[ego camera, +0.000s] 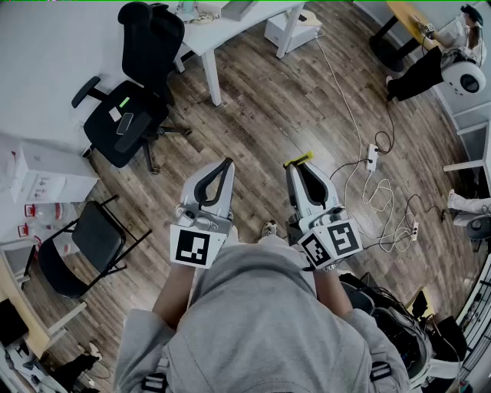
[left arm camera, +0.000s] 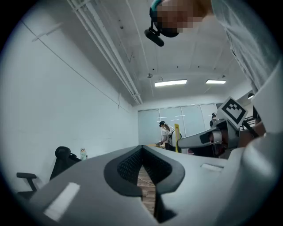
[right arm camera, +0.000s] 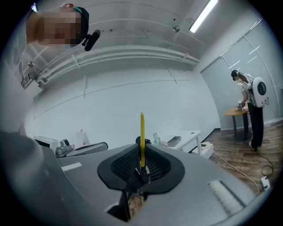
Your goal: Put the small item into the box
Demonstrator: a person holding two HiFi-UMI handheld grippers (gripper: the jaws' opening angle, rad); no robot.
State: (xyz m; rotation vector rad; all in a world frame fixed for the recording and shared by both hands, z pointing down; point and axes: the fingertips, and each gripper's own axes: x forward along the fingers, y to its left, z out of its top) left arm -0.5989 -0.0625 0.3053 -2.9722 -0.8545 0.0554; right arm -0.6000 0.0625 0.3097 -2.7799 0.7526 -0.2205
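My right gripper (ego camera: 298, 164) is shut on a thin yellow strip (ego camera: 299, 159), the small item. In the right gripper view the yellow strip (right arm camera: 142, 137) sticks straight up from between the closed jaws of the right gripper (right arm camera: 142, 155). My left gripper (ego camera: 225, 163) is shut with nothing in it; in its own view the left gripper (left arm camera: 141, 148) has its jaws meeting at the tip. Both are held side by side at chest height, above the wooden floor. The left gripper view also catches the right gripper (left arm camera: 193, 141) with the strip (left arm camera: 177, 137). I cannot pick out the task's box.
A black office chair (ego camera: 132, 98) and a black folding chair (ego camera: 80, 247) stand to the left. A white desk (ego camera: 230, 21) is ahead, with a white unit (ego camera: 289, 31) under it. Cables and a power strip (ego camera: 372, 157) cross the floor at right. A person (ego camera: 426, 67) stands far right.
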